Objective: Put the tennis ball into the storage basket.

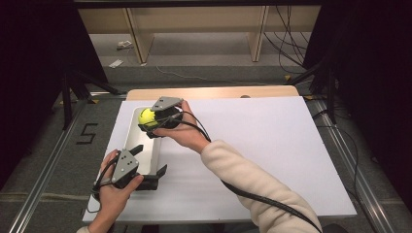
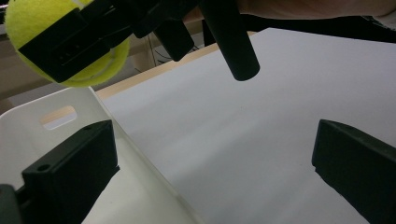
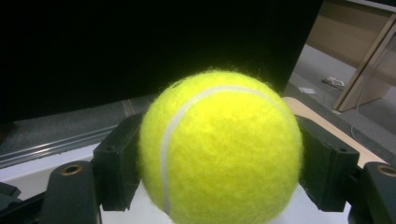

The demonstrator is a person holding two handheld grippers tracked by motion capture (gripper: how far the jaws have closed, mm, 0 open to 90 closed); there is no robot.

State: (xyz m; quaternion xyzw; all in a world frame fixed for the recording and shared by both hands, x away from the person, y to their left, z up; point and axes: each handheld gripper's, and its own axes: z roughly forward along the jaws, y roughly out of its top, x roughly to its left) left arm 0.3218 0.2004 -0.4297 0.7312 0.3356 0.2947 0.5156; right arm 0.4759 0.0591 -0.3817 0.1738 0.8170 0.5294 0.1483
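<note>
Above the far end of a long white bin (image 1: 130, 141), a yellow tennis ball (image 1: 146, 117) hangs in the air, pinched between the 2 black jaws of the right gripper (image 1: 154, 119). The bin lies along the left side of a white table (image 1: 272, 145), with a handle slot cut into its far wall.

Seen from the right gripper view, the jaws press the tennis ball (image 3: 219, 149) at its widest part, 1 pad on each side, and a white seam curves across the felt. The ball looks light and slightly springy, with a fuzzy surface that should grip well against the pads. Holding it across the middle, as here, seems the safest place; a grip nearer the top or bottom would likely let it squirt out. It should survive a short drop, though it would probably bounce.

The person's right hand (image 1: 187, 135) reaches forward and across to the left, the sleeve running back to the lower right, with the gripper tipped down toward the bin and a black cable trailing along the arm.

Nearer the person, the left gripper (image 1: 148, 167) is held low at the bin's near end. Its jaws stand wide apart and hold nothing. From the left gripper view, 1 jaw sits inside the bin wall (image 2: 126, 140) and the other over the table, with the ball (image 2: 100, 70) overhead.
</note>
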